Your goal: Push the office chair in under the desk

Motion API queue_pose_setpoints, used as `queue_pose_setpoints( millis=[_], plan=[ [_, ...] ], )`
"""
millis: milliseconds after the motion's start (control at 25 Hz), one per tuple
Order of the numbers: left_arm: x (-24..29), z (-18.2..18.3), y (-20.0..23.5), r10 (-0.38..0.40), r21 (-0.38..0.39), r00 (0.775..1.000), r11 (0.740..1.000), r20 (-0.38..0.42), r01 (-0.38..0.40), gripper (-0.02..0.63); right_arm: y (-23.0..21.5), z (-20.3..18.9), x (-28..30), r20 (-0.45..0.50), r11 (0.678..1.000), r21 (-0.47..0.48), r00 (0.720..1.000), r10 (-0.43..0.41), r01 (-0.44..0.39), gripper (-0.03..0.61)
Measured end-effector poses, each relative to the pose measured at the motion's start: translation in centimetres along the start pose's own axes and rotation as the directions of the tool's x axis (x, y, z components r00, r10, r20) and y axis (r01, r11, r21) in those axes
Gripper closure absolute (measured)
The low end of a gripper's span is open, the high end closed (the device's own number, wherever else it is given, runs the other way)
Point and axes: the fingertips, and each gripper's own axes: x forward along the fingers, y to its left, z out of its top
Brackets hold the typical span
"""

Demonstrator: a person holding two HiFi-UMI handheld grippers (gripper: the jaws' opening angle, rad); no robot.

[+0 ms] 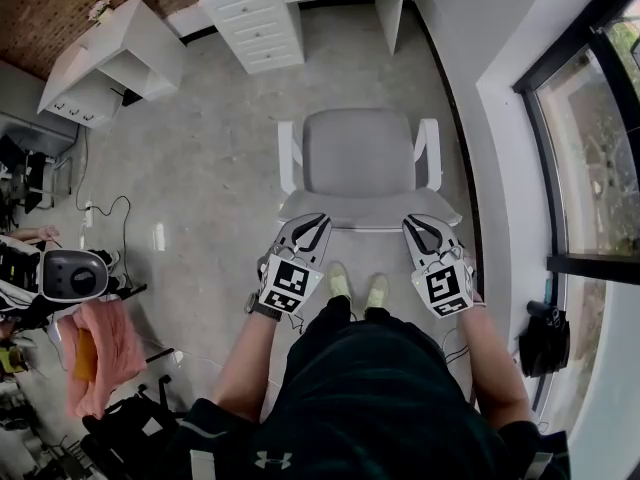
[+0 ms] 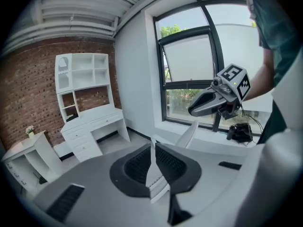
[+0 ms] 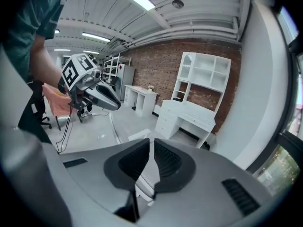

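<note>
Showing the left gripper point(image 1: 316, 222) and the right gripper point(image 1: 414, 226), each with its jaws drawn together and nothing held between them. They are set at the two upper corners of the backrest point(image 1: 365, 211) of the office chair point(image 1: 360, 158). Closed jaws probably serve here as blunt pushers: the task calls for a shove, not a grasp, and a tip at each corner should keep the chair from swivelling as it rolls.

The chair stands on the bare floor with its seat facing the white desk point(image 1: 255, 23) and well apart from it, roughly in line with the kneehole point(image 1: 340, 23) beside the drawer stack. The person's shoes point(image 1: 358, 288) sit just behind the backrest, a stance suited to walking the chair forward.

Whether the tips actually touch the backrest cannot be told from the head view. In both gripper views each gripper's own body covers the chair, leaving only white slivers between the jaws. The chair's base and casters are hidden beneath the seat, and the desk's top is cut off by the frame edge.
</note>
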Motion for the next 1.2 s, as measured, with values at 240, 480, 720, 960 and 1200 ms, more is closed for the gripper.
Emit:
queue_pose_setpoints(
  millis=[240,480,720,960,1200],
  plan=[
    [1.6,-3.2,-1.7,-0.101,0.172,0.986,0.977,-0.134,0.123,0.481,1.5,-3.5,1.4,-0.099,0.991,-0.123,0.994,0.049,-0.061,0.538],
    [2.1,-5.9,-2.1,-0.107,0.349,0.963,0.918,-0.246,0.191,0.432,2.0,-6.2,2.0,-0.186,0.956,-0.267,0.98,0.071,-0.12,0.452],
    [3.0,-8.5,-1.3,-0.069,0.501,0.934,0.829,-0.352,0.25,0.394,2.2,-9.5,2.9,-0.305,0.881,-0.427,0.95,0.071,-0.202,0.379],
    [4.6,-11.3,0.3,-0.006,0.545,0.905,0.796,-0.426,0.262,0.387,1.2,-12.9,4.3,-0.41,0.824,-0.513,0.912,0.012,-0.241,0.364],
    [6.4,-13.1,2.0,0.069,0.593,0.879,0.762,-0.472,0.258,0.386,0.2,-15.5,6.2,-0.474,0.789,-0.557,0.879,-0.047,-0.258,0.364]
  ],
)
